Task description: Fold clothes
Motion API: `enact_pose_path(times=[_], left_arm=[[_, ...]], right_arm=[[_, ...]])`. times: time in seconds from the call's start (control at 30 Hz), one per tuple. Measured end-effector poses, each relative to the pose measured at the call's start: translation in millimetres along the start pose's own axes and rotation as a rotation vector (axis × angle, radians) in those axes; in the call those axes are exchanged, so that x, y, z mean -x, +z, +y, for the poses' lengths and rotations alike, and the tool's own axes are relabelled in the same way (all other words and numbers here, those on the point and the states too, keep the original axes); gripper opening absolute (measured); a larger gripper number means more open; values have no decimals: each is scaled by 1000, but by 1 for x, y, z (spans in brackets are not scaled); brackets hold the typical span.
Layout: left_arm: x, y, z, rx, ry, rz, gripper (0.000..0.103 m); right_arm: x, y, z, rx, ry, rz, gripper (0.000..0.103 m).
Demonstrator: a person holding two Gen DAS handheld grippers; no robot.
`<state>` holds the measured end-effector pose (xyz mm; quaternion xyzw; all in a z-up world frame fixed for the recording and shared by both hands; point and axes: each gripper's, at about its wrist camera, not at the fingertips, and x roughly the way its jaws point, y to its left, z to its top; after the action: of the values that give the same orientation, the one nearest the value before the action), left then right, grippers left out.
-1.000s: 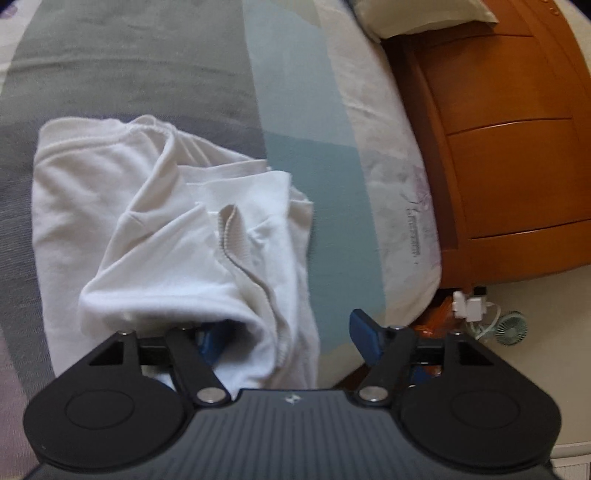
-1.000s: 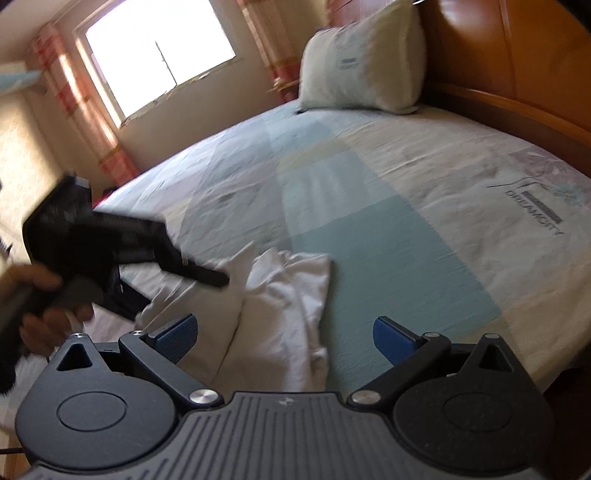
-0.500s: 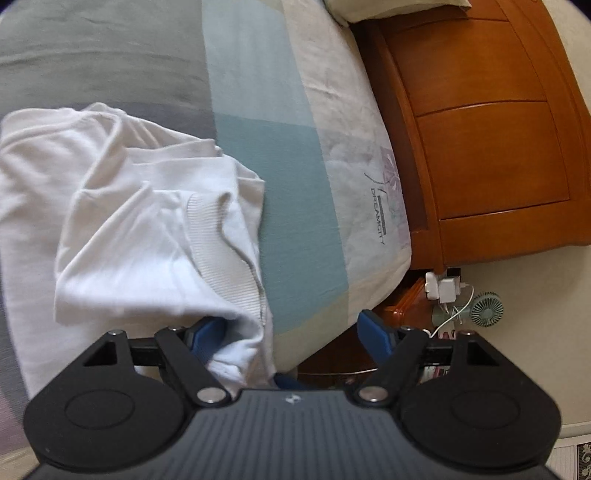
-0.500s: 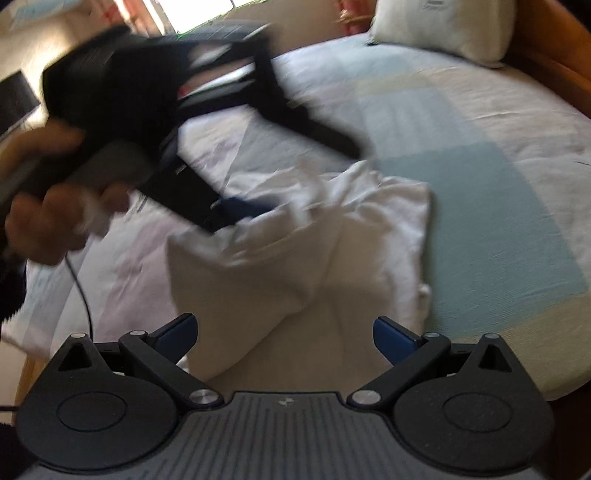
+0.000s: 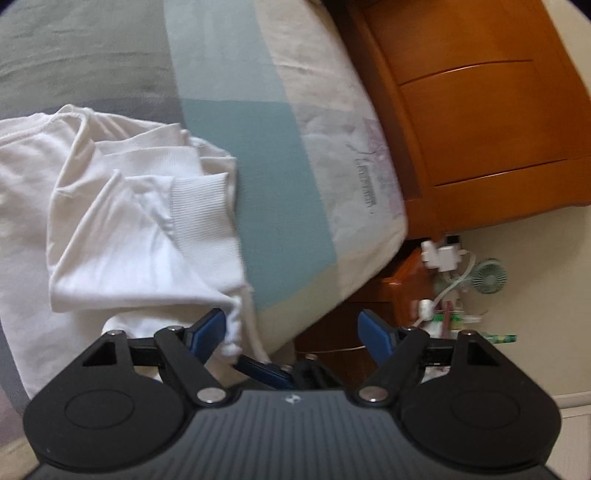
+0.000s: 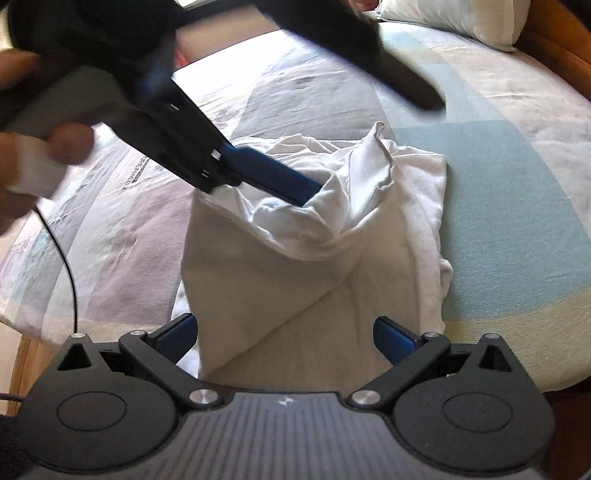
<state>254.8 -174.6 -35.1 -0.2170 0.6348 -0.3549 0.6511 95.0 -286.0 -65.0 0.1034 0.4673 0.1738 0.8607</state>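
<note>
A crumpled white sweatshirt with a ribbed band lies on the patchwork bedsheet near the bed's corner. My left gripper is open, its left finger against the cloth's bunched edge. In the right wrist view the sweatshirt fills the middle. There the left gripper stands wide open, one blue finger dipped into a raised fold, the other above the cloth. My right gripper is open, the sweatshirt's near edge lying between its fingers without being pinched.
A wooden headboard runs along the bed's side. A small green fan, a white charger and cables sit on the floor beyond the corner. A pillow lies at the far end. A person's hand holds the left gripper; a black cable hangs there.
The right gripper has come in low over the sweatshirt's near edge. The left gripper has swung across and set one finger into the fold, its jaws a little wider. The ribbed band now lies flat.
</note>
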Motion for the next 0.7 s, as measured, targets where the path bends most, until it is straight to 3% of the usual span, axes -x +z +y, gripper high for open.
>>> enact_pose_path(times=[0.1,0.23,0.43,0.6,0.7], left_arm=[[0,2,-8,-8,-41,3,83],[-2,2,-20,-51,-22,4,83],[31,-6,-24,-128,20,-53,83],[73,-16,-10,-202,197,-180,83],[85,-23,5,-206,274,-216,83]], right_arm=[[-2,1,-1,-17,-9,-1,103],[5,-3,-6,-22,-12,-6,103],[23,3,-13,-31,-30,-55,103],[32,21,5,11,-90,-110,103],[17,27,16,15,-118,-77,103]])
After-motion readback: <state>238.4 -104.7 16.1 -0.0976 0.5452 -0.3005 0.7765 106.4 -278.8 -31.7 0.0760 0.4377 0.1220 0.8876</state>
